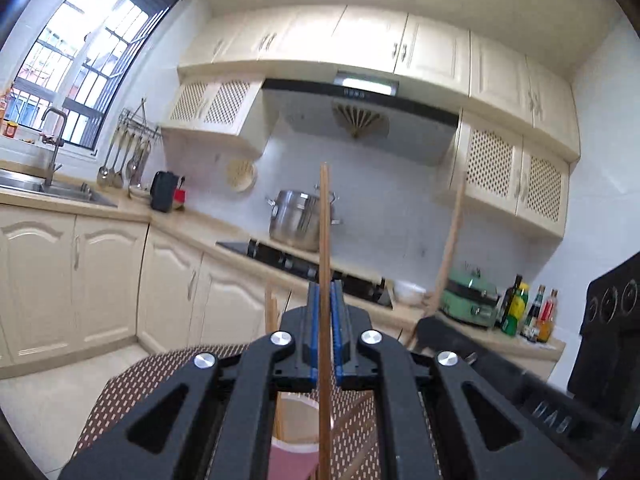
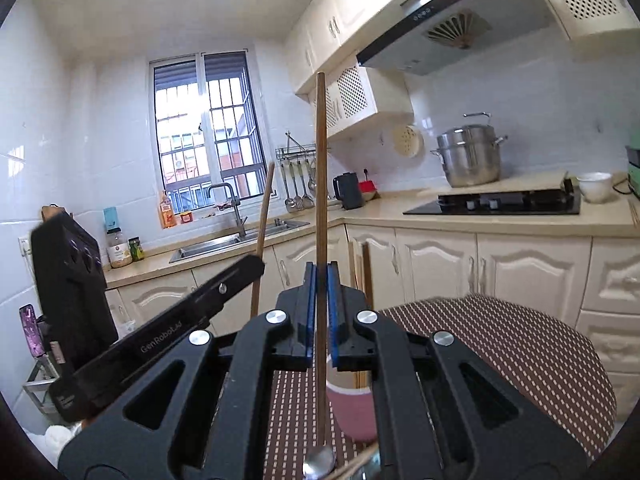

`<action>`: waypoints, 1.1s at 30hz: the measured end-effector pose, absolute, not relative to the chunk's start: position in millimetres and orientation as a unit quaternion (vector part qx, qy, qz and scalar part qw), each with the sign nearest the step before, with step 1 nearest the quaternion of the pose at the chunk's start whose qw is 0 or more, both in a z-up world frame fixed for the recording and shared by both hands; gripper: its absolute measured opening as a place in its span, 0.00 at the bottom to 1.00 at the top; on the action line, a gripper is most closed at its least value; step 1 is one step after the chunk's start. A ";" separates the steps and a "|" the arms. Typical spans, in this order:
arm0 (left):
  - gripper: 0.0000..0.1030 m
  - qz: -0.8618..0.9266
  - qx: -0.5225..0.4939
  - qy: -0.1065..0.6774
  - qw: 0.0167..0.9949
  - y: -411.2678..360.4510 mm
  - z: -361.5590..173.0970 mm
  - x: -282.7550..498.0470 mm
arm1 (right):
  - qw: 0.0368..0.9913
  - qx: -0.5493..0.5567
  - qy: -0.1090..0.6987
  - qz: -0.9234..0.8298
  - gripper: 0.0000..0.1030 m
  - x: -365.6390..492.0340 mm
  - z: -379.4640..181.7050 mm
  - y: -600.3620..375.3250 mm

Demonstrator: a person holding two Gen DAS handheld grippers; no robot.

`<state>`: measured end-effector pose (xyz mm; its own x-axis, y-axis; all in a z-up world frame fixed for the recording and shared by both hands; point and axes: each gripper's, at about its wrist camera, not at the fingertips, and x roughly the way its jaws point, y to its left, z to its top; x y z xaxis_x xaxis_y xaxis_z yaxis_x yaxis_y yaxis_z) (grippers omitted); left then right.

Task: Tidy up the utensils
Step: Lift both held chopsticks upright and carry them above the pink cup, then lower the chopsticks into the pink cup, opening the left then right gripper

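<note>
We see our left gripper (image 1: pixel 325 300) with its blue-padded jaws closed tight on a long brown wooden chopstick (image 1: pixel 325 216), which stands upright and runs from above the jaws down past them toward a pink cylindrical cup (image 1: pixel 294 432) just below. That cup stands on a brown woven mat with pale dots (image 1: pixel 132 384), and a few more wooden sticks (image 1: pixel 272 312) rise from it on the left. Our right gripper (image 2: pixel 321 284) has its blue-padded jaws likewise pressed shut on a long wooden-handled utensil (image 2: pixel 320 168), held upright; its shiny round metal end (image 2: pixel 319 460) hangs near the mat, just left of the same pink cup. In the right wrist view the left gripper's black body lies to the left, with its stick slanting upward. Farther off, along the kitchen counter (image 2: pixel 480 222), we see a black glass hob (image 2: pixel 496 202) with a tall stainless steel stockpot (image 2: pixel 470 158) behind it, a white bowl (image 2: pixel 595 186) to its right, a steel sink (image 2: pixel 224 242) beneath the barred window (image 2: pixel 208 132), and ladles hanging from a wall rack (image 2: pixel 298 180).
</note>
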<state>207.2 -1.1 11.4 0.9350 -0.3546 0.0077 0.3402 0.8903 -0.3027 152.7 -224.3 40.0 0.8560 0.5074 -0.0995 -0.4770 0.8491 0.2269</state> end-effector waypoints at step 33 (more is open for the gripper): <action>0.05 -0.137 -0.143 0.036 0.979 -13.8 -51.7 276.3 | 0.970 0.068 0.076 0.219 0.06 202.5 21.9 -202.8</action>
